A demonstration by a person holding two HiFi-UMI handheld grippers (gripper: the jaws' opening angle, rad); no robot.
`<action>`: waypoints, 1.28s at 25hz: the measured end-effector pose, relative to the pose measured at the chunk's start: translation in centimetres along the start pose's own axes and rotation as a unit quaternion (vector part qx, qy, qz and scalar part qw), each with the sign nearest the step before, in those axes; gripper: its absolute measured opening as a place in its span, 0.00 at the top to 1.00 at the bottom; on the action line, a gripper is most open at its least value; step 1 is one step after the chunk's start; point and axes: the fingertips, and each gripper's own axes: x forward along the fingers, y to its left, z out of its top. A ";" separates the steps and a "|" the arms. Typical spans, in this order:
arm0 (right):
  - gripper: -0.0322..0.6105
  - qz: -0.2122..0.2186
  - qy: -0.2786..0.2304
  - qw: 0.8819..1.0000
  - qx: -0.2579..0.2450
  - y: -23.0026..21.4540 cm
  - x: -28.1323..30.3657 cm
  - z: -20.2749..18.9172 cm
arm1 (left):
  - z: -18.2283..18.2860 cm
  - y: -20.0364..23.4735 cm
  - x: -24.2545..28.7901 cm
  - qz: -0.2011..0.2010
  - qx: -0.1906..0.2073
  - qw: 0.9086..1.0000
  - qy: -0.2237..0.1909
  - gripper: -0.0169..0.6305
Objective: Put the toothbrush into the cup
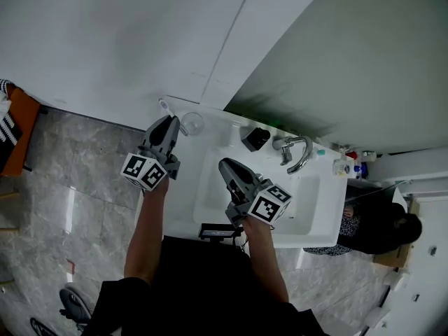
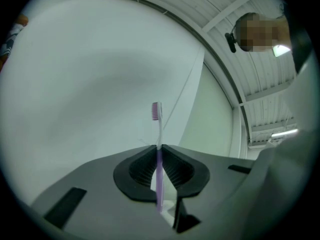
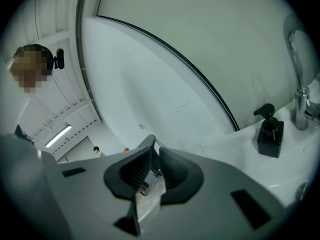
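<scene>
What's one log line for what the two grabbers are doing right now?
left gripper: shut on toothbrush, bristles up | right gripper: shut, empty, over sink | cup: on sink corner, toothbrush not in yet

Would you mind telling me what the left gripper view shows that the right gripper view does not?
Only the left gripper view shows the purple toothbrush, clamped in the left gripper. Only the right gripper view shows the black pump bottle and the faucet, beyond the empty, shut right gripper. Both show pale wall and a strip light.
</scene>
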 end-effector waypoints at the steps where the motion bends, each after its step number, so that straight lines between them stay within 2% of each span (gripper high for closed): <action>1: 0.87 -0.001 0.000 1.000 0.003 -0.1 0.0 0.1 | -0.4 0.3 0.2 0.005 0.000 1.000 0.003 0.91; 12: 0.87 -0.009 0.003 1.000 0.019 -2.2 0.3 0.3 | -4.8 3.1 2.7 0.058 0.029 0.997 0.032 0.91; 23: 0.87 -0.010 0.012 1.000 0.020 -2.6 0.6 0.3 | -8.4 2.9 2.9 0.065 0.059 0.992 0.092 0.91; 32: 0.87 -0.008 0.010 1.000 0.015 -1.9 0.4 0.1 | -10.4 3.5 0.6 0.093 0.023 0.986 0.139 0.91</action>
